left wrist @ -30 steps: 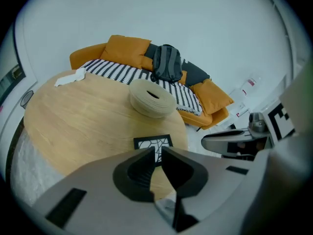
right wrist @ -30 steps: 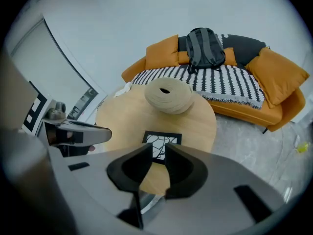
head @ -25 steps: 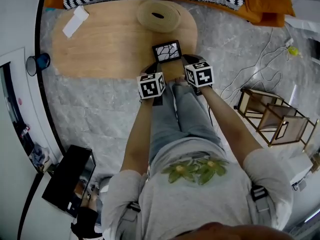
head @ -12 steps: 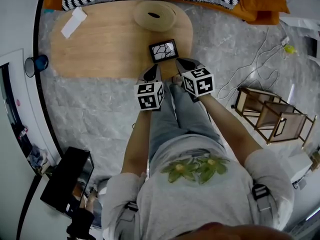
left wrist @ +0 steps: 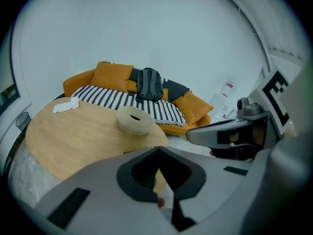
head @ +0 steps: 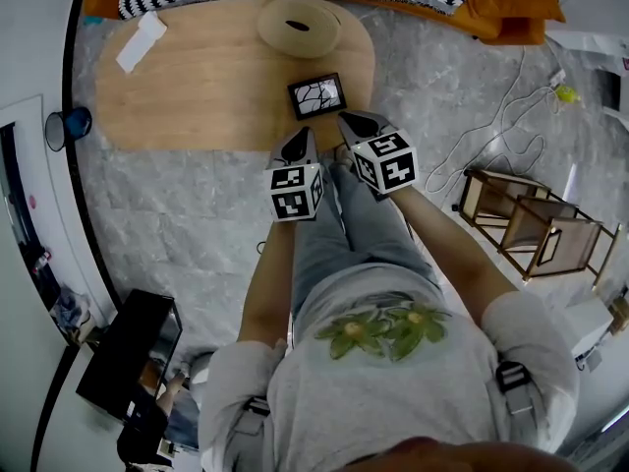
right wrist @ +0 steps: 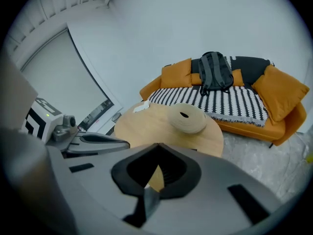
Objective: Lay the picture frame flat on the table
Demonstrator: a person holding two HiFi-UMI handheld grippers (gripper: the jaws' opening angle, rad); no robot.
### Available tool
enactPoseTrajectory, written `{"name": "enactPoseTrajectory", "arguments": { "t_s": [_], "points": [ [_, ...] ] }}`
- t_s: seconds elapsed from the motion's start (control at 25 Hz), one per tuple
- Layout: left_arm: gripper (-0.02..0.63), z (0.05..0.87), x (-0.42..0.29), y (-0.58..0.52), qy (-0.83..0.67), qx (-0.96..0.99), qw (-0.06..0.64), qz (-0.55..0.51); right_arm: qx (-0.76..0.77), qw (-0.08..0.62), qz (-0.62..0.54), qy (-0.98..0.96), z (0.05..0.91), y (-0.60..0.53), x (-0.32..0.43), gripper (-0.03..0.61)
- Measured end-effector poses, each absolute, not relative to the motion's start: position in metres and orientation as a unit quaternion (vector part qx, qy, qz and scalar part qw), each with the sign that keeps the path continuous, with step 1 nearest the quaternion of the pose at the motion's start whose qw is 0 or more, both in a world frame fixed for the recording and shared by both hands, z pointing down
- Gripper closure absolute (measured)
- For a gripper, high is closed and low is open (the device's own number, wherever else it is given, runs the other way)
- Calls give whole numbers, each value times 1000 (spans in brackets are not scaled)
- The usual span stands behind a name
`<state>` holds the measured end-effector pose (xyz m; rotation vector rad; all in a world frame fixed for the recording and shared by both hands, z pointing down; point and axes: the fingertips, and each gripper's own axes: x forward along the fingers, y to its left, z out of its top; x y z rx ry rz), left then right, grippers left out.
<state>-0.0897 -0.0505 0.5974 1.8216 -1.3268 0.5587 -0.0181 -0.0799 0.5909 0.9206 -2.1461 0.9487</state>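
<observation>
Black-rimmed picture frame [head: 316, 95] lies flat near the oval wooden desk [head: 197, 87] edge. The left gripper [head: 303, 134] and right gripper [head: 346, 119], jaws pressed together empty, could nudge it off.

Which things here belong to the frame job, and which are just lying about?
Job: picture frame, table.
Lying about: woven ring, white paper, blue cup, wooden stools, backpack on the sofa.

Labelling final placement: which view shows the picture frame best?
Head view: the frame sits whole and unblocked on the table, picture side visible. In the left and right gripper views, the left gripper and right gripper bodies cover the near table edge; no frame can be made out there.
</observation>
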Motion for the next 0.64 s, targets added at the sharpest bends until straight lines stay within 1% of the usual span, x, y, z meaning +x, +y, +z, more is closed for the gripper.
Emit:
{"name": "enactPoseTrajectory", "arguments": {
  "t_s": [0.64],
  "points": [
    [598, 601, -88, -43, -518, 719, 407, 222, 351, 317, 357, -805, 601, -67, -12, 574]
  ]
}}
